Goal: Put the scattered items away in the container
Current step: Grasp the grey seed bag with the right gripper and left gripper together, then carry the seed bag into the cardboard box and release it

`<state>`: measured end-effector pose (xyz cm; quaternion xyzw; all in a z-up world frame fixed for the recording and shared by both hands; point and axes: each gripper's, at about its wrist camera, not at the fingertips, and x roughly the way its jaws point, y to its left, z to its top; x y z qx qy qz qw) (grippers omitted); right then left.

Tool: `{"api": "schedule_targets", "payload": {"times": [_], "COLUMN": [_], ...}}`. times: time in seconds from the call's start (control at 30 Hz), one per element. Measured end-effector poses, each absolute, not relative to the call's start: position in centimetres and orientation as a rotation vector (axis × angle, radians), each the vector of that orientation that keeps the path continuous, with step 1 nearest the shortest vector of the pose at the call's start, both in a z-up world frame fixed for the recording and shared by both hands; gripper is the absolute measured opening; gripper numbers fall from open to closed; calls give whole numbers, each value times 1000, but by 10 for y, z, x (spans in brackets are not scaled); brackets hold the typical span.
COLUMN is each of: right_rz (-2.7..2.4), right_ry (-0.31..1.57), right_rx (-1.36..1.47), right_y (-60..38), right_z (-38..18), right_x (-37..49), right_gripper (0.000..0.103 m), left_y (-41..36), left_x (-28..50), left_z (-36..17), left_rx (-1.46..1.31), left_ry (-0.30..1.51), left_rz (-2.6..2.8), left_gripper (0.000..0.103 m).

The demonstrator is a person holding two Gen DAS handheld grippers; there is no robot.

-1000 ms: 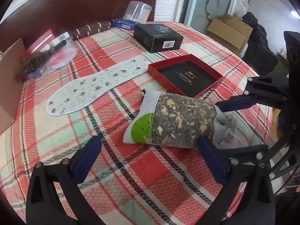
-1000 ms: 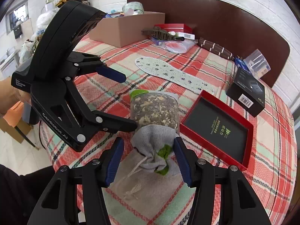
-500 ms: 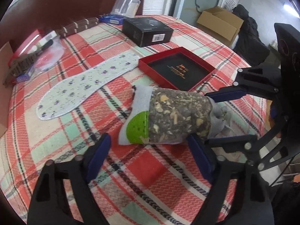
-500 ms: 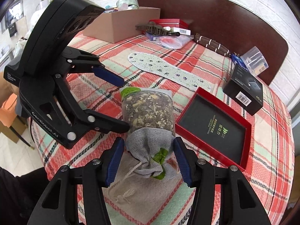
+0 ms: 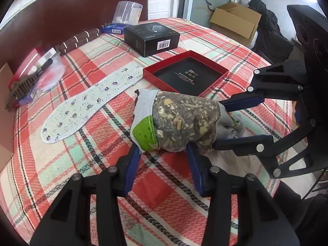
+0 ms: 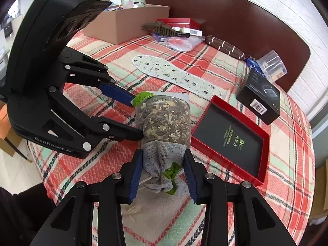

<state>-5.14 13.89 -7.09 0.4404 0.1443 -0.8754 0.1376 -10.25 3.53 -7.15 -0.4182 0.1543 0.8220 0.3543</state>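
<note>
Herb pouch (image 5: 182, 123): centre of the left wrist frame, lying on its side on the plaid tabletop (image 5: 86, 149); clear body full of dried plant bits, green patch at its left end, grey cloth gathered at its right end. In the right wrist frame (image 6: 164, 123) it sits at centre, cloth end nearest the camera.

Left gripper (image 5: 162, 160): bottom centre of its own frame. Blue fingers (image 5: 131, 168) narrowed around the pouch's near side, one at the green end, one under the body's right part; whether the pads press it, I cannot tell. In the right wrist frame it enters from the left (image 6: 134, 119), finger tips touching the pouch's green end and body.

Right gripper (image 6: 163, 172): bottom centre of its own frame, fingers (image 6: 136, 174) closed in on the gathered grey cloth, touching it on both sides. In the left wrist frame it reaches in from the right (image 5: 223, 125), fingers above and below the cloth end.

Red tray (image 5: 213, 83): open, dark inside, just beyond the pouch; right of it in the right wrist frame (image 6: 205, 145).

Insole (image 5: 90, 102): flat, left of centre.

Black box (image 5: 151, 37): upper centre, past the tray.

Cardboard box (image 6: 131, 22): upper left of the right wrist frame, at the tabletop's far edge.
</note>
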Motion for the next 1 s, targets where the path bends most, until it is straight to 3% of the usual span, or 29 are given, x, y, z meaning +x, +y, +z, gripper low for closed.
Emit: {"api": "schedule_targets", "payload": {"times": [0.57, 1.0], "right_rz": [-2588, -2580], "right_ry": [457, 577], "right_rx": [1172, 947], "right_y": [128, 67], "right_z": [-33, 26], "right_x": [-50, -91], "right_gripper": [38, 38], "left_y": [26, -47], "left_x": [-95, -112], "left_z": [-32, 32], "left_rx": [-1000, -908], "left_ry": [413, 399], "left_rz": [2226, 2437], "left_gripper": [45, 45]}}
